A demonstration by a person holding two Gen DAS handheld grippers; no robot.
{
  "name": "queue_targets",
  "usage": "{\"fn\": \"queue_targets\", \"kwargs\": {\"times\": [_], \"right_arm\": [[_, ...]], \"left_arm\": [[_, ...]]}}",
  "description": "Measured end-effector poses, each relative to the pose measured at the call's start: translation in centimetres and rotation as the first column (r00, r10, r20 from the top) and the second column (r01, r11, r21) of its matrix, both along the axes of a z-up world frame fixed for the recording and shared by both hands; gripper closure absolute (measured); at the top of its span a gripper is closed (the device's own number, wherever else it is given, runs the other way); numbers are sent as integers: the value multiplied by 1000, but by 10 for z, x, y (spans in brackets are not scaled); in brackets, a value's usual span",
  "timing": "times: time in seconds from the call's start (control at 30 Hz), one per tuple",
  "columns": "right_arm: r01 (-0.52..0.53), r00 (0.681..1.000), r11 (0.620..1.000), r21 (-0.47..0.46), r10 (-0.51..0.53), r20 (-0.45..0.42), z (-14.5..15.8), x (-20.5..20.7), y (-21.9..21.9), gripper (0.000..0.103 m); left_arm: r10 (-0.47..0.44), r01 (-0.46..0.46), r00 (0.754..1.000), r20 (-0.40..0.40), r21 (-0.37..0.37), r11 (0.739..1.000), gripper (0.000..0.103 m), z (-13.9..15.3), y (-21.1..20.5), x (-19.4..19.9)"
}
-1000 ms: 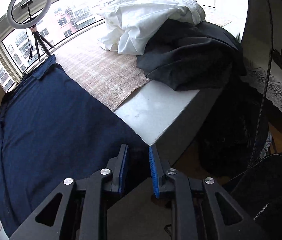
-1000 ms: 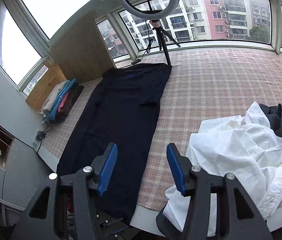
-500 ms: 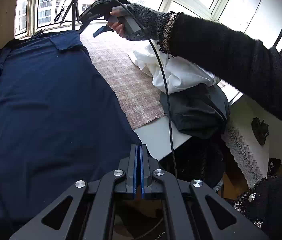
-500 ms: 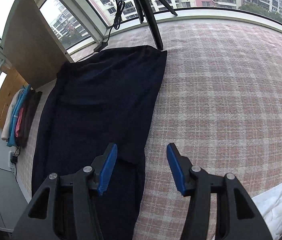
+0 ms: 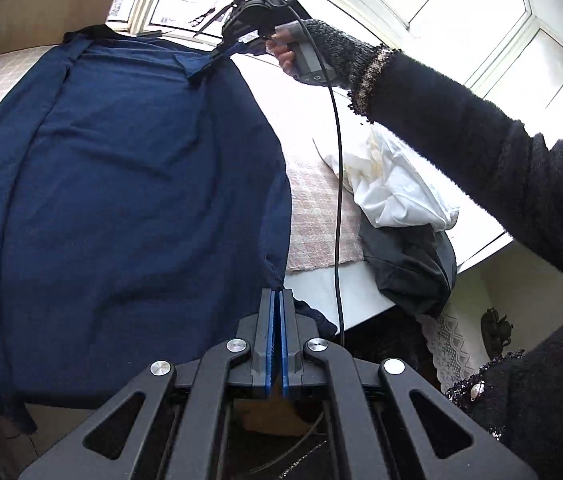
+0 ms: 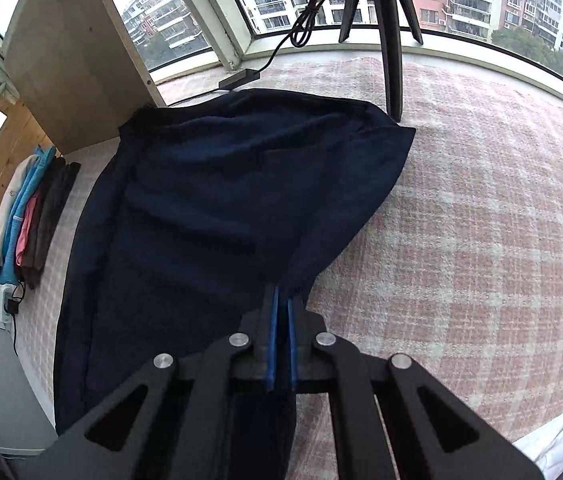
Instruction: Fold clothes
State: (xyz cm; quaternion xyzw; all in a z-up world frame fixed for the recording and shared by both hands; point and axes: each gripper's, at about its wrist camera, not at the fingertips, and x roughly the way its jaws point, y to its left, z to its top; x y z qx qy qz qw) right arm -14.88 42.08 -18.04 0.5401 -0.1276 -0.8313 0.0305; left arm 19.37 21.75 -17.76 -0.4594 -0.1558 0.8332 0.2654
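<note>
**Desk:** So, the left wrist view first. What's in it?

**Photographer:** A navy garment spread long over the checked mat, its near end hanging off the platform edge. The left gripper is clenched on the garment's near right edge, cloth puckered at the blue pads. At the far corner a gloved hand holds the right gripper, pinching that corner up off the mat. Right of the navy garment, well apart, lie a crumpled white shirt and a dark grey garment.

**Desk:** And the right wrist view?

**Photographer:** The same navy garment, seen from its far end. The right gripper has just been closing, and the fabric edge sits between its pads, drawn into a raised fold. Beyond the garment stands a tripod leg; to its left, a stack of folded clothes.

**Desk:** How will it handle?

**Photographer:** Soft, light and limp, by the look of it: it sags between holds. Corners and hems along one long edge seem the places to grip, keeping the edge taut while it is carried over.
</note>
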Motion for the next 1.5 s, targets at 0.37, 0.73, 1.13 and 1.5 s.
{"fn": "queue_targets", "kwargs": {"times": [0.37, 0.73, 1.13, 1.5], "right_arm": [[-189, 981, 950, 248, 171, 92, -36, -70, -157, 99], [-278, 959, 934, 224, 256, 119, -34, -57, -184, 73], [-294, 954, 956, -8, 294, 53, -17, 235, -134, 69], [-291, 954, 943, -164, 299, 23, -50, 365, -158, 68]], "left_arm": [[241, -248, 965, 106, 58, 967, 101, -42, -82, 15], [299, -306, 944, 138, 33, 952, 102, -46, -114, 28], [93, -91, 995, 31, -51, 994, 71, -9, -76, 8], [-153, 149, 988, 16, -345, 927, 96, -40, -51, 6]]}}
